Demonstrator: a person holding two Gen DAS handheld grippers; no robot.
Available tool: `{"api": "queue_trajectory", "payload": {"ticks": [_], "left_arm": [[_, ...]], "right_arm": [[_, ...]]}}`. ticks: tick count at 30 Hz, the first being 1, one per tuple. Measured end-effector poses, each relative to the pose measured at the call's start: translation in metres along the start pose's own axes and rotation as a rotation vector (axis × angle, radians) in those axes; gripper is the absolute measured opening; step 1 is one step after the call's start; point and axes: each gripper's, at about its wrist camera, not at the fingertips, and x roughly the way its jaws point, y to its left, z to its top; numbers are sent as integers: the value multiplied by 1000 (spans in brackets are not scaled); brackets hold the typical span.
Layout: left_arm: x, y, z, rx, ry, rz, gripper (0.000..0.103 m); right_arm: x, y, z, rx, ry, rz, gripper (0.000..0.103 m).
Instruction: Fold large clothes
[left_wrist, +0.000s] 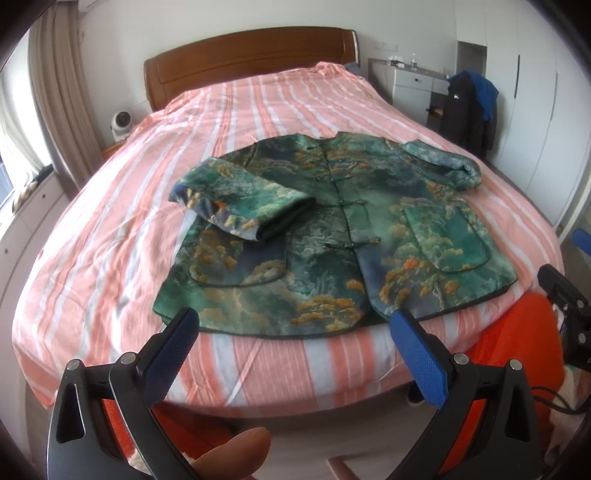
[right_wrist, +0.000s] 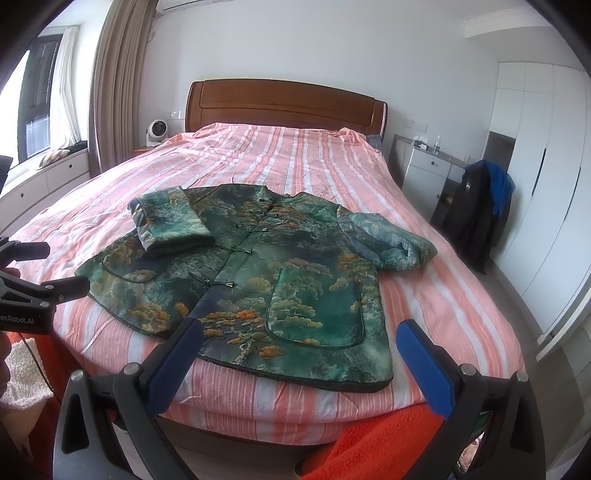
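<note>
A green padded jacket (left_wrist: 332, 229) (right_wrist: 258, 280) with orange tree patterns lies front-up on the striped bed, buttoned down the middle. Its left sleeve (left_wrist: 240, 206) (right_wrist: 170, 221) is folded across the chest. The right sleeve (left_wrist: 447, 162) (right_wrist: 391, 240) lies bunched beside the shoulder. My left gripper (left_wrist: 295, 325) hangs open just short of the jacket's hem, nothing between its blue pads. My right gripper (right_wrist: 299, 336) is open too, above the hem's right half, holding nothing. The left gripper's body (right_wrist: 33, 291) shows at the left edge of the right wrist view.
The bed (left_wrist: 110, 236) (right_wrist: 443, 295) has a pink and white striped sheet and a wooden headboard (right_wrist: 284, 107). An orange fuzzy sleeve (left_wrist: 517, 339) (right_wrist: 373, 439) is at the foot. A chair with dark clothes (right_wrist: 476, 210) and white wardrobes (right_wrist: 546, 177) stand right. A small fan (right_wrist: 155, 133) sits left.
</note>
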Motion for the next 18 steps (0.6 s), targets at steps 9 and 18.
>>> {"api": "queue_trajectory", "payload": {"ticks": [9, 18], "left_arm": [[1, 0, -1, 3, 2, 1, 103], [-2, 2, -4, -9, -19, -12, 103]], "right_arm": [[0, 0, 0, 0, 1, -1, 103], [-3, 0, -1, 10, -12, -22, 103]]}}
